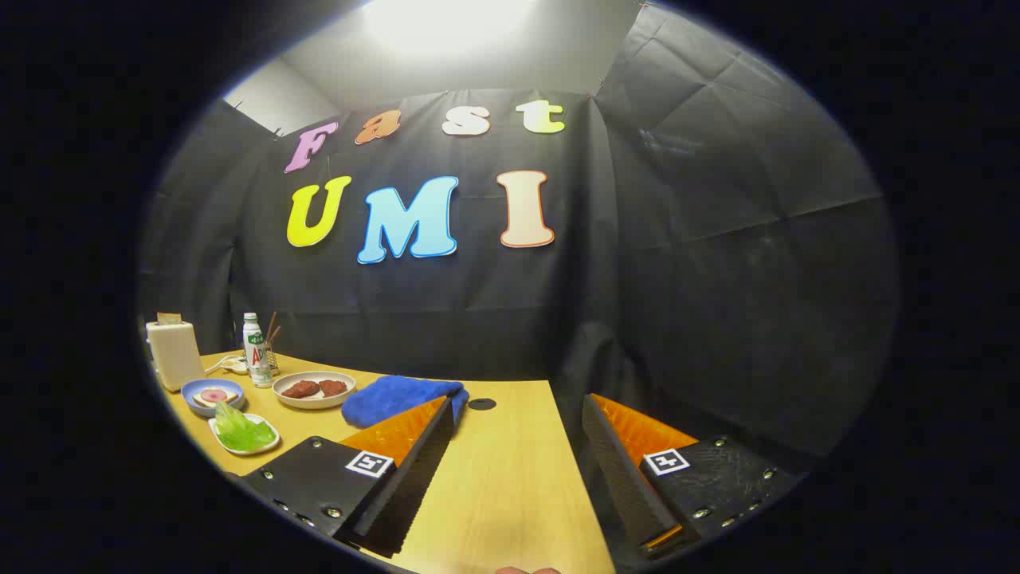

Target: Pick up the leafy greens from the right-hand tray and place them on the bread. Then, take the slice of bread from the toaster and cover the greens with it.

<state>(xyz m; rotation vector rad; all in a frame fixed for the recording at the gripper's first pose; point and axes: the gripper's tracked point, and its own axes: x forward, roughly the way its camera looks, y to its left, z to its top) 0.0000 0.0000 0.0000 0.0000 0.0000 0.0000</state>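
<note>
Between my two black, orange-backed fingers (444,454) lies bare pale wooden tabletop (510,478); my claw (518,418) stands wide apart, gripping nothing, with both tips over the wood. Just beyond my left fingertip sits a crumpled blue cloth (394,399), touching the finger's outline, with a small dark round hole in the tabletop (481,404) beside it. Left of the cloth: a shallow cream plate with two brown meat pieces (314,389). Nearer to me, and left of my left finger, a small white tray holding the green leafy greens (242,431). Just behind that, a blue-rimmed plate carrying a bread slice topped with a pink round slice (213,395). Farther back at the table's far-left corner, a cream box-shaped toaster (175,354) with a slice of bread (168,318) poking upright from its slot. Beside it, a white bottle with green cap (256,351); label too small to tell.
</note>
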